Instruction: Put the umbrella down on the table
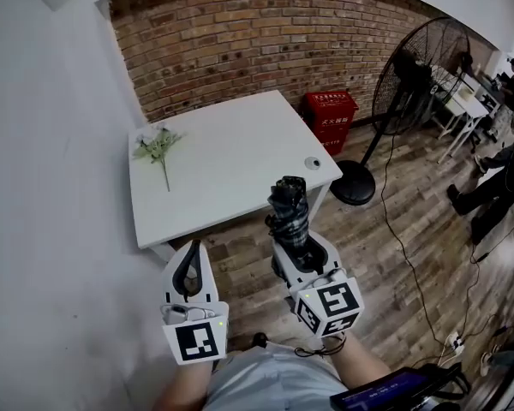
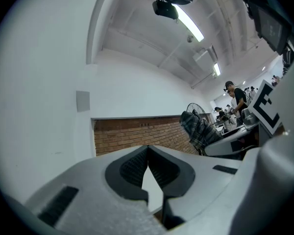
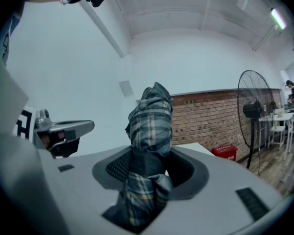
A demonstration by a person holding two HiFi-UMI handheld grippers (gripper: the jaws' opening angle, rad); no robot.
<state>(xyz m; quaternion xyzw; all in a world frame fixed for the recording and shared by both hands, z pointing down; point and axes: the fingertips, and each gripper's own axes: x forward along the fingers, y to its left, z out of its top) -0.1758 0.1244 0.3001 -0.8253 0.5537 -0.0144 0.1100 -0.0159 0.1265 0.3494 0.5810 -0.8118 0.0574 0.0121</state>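
A folded plaid umbrella [image 1: 290,214] [image 3: 148,146] stands upright between the jaws of my right gripper [image 1: 296,245] [image 3: 149,168], which is shut on it. The umbrella hangs over the wooden floor, just in front of the white table's [image 1: 231,174] near right corner. My left gripper [image 1: 187,274] [image 2: 148,173] is beside it on the left, its jaws shut tip to tip with nothing in them. From the left gripper view the umbrella [image 2: 198,129] shows off to the right.
A sprig of artificial flowers [image 1: 158,148] lies at the table's left side, and a small round object [image 1: 313,163] sits near its right edge. A red box [image 1: 331,116] and a standing fan [image 1: 411,84] are to the right. A brick wall is behind the table.
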